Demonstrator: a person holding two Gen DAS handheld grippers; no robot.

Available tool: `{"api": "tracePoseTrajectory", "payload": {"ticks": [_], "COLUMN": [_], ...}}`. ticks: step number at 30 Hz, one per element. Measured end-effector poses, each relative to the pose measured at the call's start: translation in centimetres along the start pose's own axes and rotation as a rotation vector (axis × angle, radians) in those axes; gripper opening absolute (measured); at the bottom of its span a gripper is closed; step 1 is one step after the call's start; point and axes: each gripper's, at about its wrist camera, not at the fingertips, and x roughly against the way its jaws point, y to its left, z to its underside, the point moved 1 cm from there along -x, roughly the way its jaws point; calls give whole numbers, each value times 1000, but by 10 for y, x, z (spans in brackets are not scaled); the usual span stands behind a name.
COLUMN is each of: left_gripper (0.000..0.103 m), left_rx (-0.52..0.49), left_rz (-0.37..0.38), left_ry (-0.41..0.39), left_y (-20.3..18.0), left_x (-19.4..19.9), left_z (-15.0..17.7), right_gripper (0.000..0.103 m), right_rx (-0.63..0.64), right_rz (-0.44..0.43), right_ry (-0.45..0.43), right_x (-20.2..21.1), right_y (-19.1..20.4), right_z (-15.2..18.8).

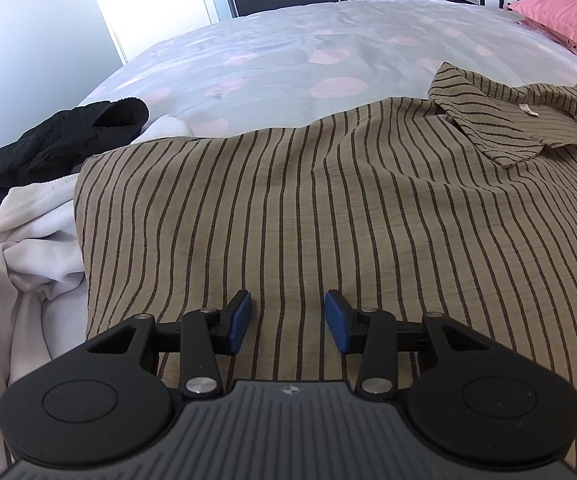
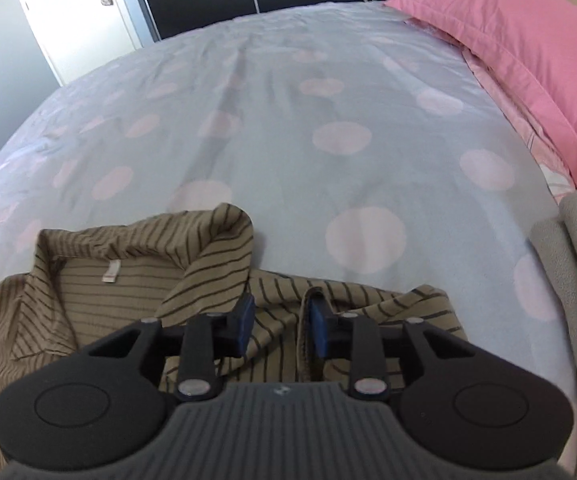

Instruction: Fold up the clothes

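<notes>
We see striped shirt (image 1: 328, 208) spread flat on dotted bedspread (image 1: 272, 60), collar (image 2: 136, 264) toward pink pillow (image 2: 520, 48). Our left gripper (image 1: 287, 320) hovers over shirt body, jaws apart, nothing between. Our right gripper (image 2: 280, 326) parted near collar, fabric fold between pads, not pinched. White and black clothes (image 1: 40, 184) heaped beside shirt.

Tan dark-striped shirt (image 1: 328, 208) spread flat on bed, collar open, one edge rumpled.
</notes>
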Motion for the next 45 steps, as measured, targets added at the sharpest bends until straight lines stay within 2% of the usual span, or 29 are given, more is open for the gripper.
{"api": "tracePoseTrajectory", "payload": {"ticks": [1,5,7,10,13,17,20,21,23,26,30,32,35,36,38,40,42,45], "left_gripper": [39,39,39,39,39,39,39,37,33,33,33,34,37,37,37,36,31,30], "left_rx": [-2,-2,15,3,-57,-127,-186,-206,-256,-347,-402,-404,-418,-427,-427,-399,-342,-308], "left_rz": [-5,-17,-15,-6,32,91,150,171,212,266,358,404,458,461,447,438,432,428], "left_ry": [-2,-12,-24,-51,-60,-70,-74,-76,-83,-94,-71,-62,-1,23,63,85,99,81], "left_y": [-1,-2,-4,-14,-38,-80,-121,-136,-169,-227,-303,-338,-388,-402,-422,-432,-432,-427], "left_x": [0,3,8,22,38,55,61,63,64,64,55,50,35,27,12,-1,-9,-9], "left_z": [1,0,-3,-12,-31,-58,-78,-84,-95,-110,-129,-139,-145,-144,-142,-141,-142,-145], "right_gripper": [35,52,58,59,59,55,40,39,38,38,39,39,37,23,5,1,1,0], "right_rx": [-11,-60,-87,-80,-18,-11,17,31,38,28,3,-19,-33,-32,-42,-59,-78,-87], "right_rz": [-9,-75,-112,-136,-110,-54,18,33,41,62,63,48,25,20,6,-16,-60,-189], "right_ry": [-12,-43,-38,-12,-9,7,50,63,91,105,124,133,145,145,149,151,148,191], "right_x": [9,45,57,67,74,85,90,91,92,90,83,78,72,71,67,65,67,71], "right_y": [-4,-23,-30,-32,-31,-43,-53,-57,-63,-70,-77,-81,-88,-90,-94,-98,-101,-95], "right_z": [-2,-2,0,8,17,34,56,64,80,98,115,123,132,134,136,137,137,138]}}
